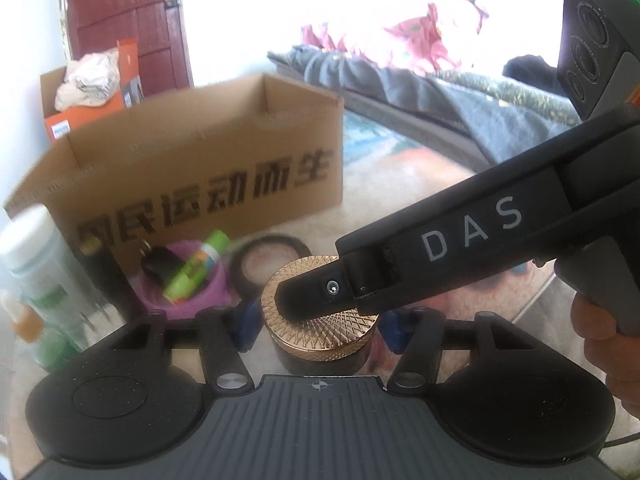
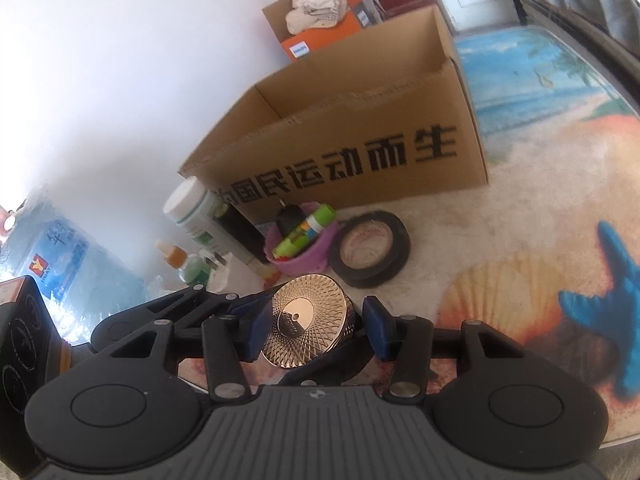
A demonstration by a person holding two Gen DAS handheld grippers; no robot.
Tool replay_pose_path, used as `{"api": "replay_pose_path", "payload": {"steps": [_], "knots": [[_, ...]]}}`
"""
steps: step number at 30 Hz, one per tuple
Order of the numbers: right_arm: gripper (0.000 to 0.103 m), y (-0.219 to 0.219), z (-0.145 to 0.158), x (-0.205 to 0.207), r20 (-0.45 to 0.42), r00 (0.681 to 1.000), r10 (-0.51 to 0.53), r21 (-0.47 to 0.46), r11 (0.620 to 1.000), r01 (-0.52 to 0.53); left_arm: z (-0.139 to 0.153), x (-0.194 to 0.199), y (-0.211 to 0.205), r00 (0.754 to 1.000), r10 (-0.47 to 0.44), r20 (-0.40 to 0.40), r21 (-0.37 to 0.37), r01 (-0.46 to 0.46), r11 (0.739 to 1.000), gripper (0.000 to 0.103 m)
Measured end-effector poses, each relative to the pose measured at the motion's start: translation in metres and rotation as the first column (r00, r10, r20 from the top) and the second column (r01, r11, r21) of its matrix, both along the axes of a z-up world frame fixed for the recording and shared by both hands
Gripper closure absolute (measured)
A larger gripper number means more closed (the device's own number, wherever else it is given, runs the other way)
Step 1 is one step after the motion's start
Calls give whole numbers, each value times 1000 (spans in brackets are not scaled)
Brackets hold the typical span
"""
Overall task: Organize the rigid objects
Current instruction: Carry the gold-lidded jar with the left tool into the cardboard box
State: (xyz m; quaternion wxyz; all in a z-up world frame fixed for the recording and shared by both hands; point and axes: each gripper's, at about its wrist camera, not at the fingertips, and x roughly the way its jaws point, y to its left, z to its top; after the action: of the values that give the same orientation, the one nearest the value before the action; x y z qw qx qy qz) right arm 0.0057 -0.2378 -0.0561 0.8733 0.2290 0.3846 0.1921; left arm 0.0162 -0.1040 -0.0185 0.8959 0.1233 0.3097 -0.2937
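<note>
A dark jar with an engraved gold lid (image 1: pixel 320 304) stands on the patterned table. My left gripper (image 1: pixel 320 328) is open, its blue pads either side of the jar and apart from it. My right gripper (image 2: pixel 316 328) is open around the same gold lid (image 2: pixel 308 324), which looks tilted here. In the left wrist view the right gripper's black finger (image 1: pixel 304 296) lies across the lid's top. Behind the jar sit a purple bowl (image 2: pixel 316 256) holding a green marker (image 2: pixel 308 226) and a black key fob (image 2: pixel 290 216), and a roll of black tape (image 2: pixel 372 252).
An open cardboard box (image 2: pixel 352 128) with black lettering stands behind the small items. A white and green bottle (image 2: pixel 192 208), an orange-capped dropper (image 2: pixel 172 254) and a black box stand at the left. A bed with blankets (image 1: pixel 460 92) lies at the far right.
</note>
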Motion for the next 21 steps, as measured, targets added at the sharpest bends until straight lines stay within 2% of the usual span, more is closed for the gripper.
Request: {"api": "replay_pose_path", "payload": {"steps": [6, 12, 16, 21], "knots": [[50, 11, 53, 8, 114, 992, 58, -20, 998, -56, 51, 7, 13, 996, 49, 78, -34, -46, 998, 45], [49, 27, 119, 39, 227, 960, 163, -43, 987, -157, 112, 38, 30, 985, 113, 128, -43, -109, 993, 45], [48, 38, 148, 80, 229, 950, 214, -44, 977, -209, 138, 84, 40, 987, 136, 81, -42, -133, 990, 45], [48, 48, 153, 150, 128, 964, 232, 23, 971, -237, 139, 145, 42, 986, 168, -8, 22, -167, 986, 45]]}}
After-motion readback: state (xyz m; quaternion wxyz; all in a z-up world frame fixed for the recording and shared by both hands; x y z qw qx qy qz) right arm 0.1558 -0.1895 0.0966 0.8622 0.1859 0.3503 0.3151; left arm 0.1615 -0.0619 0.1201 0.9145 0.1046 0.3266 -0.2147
